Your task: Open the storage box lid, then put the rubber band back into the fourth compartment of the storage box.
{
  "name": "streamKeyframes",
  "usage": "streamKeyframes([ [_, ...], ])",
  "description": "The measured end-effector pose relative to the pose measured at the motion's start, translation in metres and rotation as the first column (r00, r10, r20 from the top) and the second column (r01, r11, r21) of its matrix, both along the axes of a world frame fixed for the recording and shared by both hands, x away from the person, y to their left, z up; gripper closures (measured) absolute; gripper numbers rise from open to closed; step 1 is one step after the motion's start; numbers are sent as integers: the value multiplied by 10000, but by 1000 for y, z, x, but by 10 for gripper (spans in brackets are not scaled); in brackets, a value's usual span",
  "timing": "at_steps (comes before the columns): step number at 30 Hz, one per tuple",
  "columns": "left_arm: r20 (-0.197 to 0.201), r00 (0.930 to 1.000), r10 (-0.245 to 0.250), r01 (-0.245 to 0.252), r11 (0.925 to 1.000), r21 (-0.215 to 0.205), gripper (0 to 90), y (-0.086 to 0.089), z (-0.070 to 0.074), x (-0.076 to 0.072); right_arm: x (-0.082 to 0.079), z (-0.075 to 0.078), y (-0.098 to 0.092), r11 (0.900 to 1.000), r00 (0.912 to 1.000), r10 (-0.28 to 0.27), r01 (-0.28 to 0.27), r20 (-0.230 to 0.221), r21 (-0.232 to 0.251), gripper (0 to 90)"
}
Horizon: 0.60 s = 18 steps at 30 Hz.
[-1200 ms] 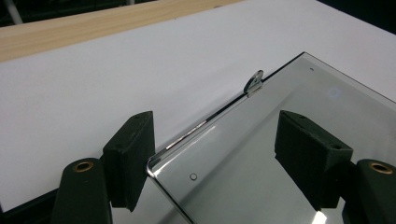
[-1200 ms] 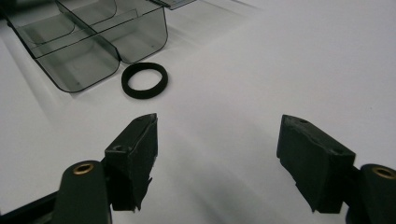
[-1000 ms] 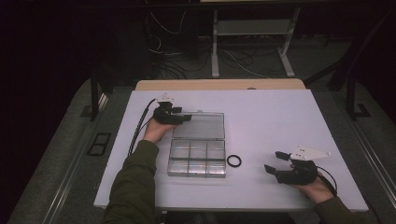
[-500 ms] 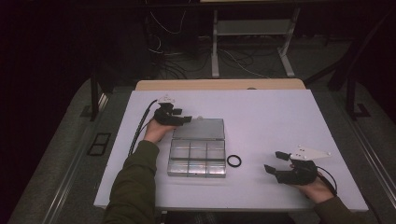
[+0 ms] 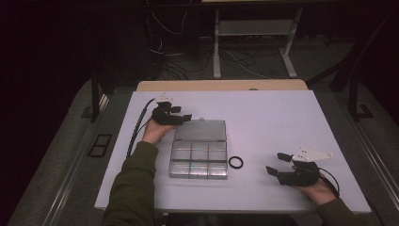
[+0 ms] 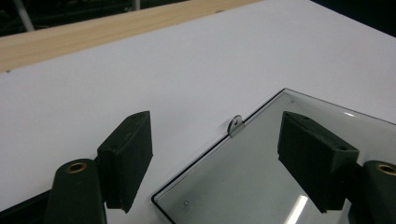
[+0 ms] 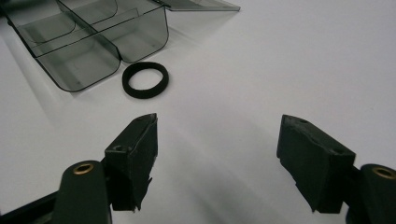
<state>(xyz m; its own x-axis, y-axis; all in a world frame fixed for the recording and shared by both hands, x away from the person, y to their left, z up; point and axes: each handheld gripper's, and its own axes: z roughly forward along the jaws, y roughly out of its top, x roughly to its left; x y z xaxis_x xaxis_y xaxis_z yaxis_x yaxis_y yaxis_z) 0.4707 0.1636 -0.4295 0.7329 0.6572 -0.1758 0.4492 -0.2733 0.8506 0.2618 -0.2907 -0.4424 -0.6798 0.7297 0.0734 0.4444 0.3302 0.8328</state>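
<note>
A clear plastic compartment box (image 5: 198, 160) lies mid-table with its lid (image 5: 201, 130) folded back flat on the far side. My left gripper (image 5: 182, 114) hovers at the lid's far left corner. In the left gripper view its jaws (image 6: 215, 140) straddle the lid's edge (image 6: 261, 172) and small latch tab (image 6: 236, 125) without pressing on them; they have just been opening wider. A black ring (image 5: 235, 162) rests on the table right of the box. My right gripper (image 5: 275, 163) stands open near the front right, its jaws (image 7: 217, 135) pointing at the ring (image 7: 144, 79) and the box (image 7: 84, 56).
The white tabletop (image 5: 282, 117) stretches bare to the right and far side, ending at a wooden strip (image 5: 221, 85). Beyond it, cables and metal stand legs (image 5: 216, 47) sit on the dark floor.
The left gripper has shifted slightly at the lid's far left corner. The right hand, the box and the ring have stayed where they were.
</note>
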Motion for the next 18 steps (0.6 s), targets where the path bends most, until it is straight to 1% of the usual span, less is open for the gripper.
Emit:
streamKeyframes([
  [3, 62, 10000, 41, -40, 10000, -29, 241, 0, 4, -3, 0, 0, 0, 10000, 10000, 17, -17, -4, 2, 279],
  [11, 250, 9997, -33, 31, 10000, 53, 236, -2, 14, -12, -1, 0, 0, 10000, 10000, -2, 2, 9, -1, 278],
  [13, 293, 9996, -42, 39, 10000, 92, 221, -3, 16, -15, -1, 1, 0, 10000, 10000, -1, 1, 14, 9, 278],
  [15, 388, 9992, -37, 35, 10000, 43, 207, -4, 18, -19, -1, 1, 0, 10000, 10000, 0, 0, 0, 22, 278],
  [18, 435, 9991, 15, -23, 9998, 172, 160, -6, 21, -25, 0, 1, 0, 10000, 10000, 51, -51, 57, 23, 277],
])
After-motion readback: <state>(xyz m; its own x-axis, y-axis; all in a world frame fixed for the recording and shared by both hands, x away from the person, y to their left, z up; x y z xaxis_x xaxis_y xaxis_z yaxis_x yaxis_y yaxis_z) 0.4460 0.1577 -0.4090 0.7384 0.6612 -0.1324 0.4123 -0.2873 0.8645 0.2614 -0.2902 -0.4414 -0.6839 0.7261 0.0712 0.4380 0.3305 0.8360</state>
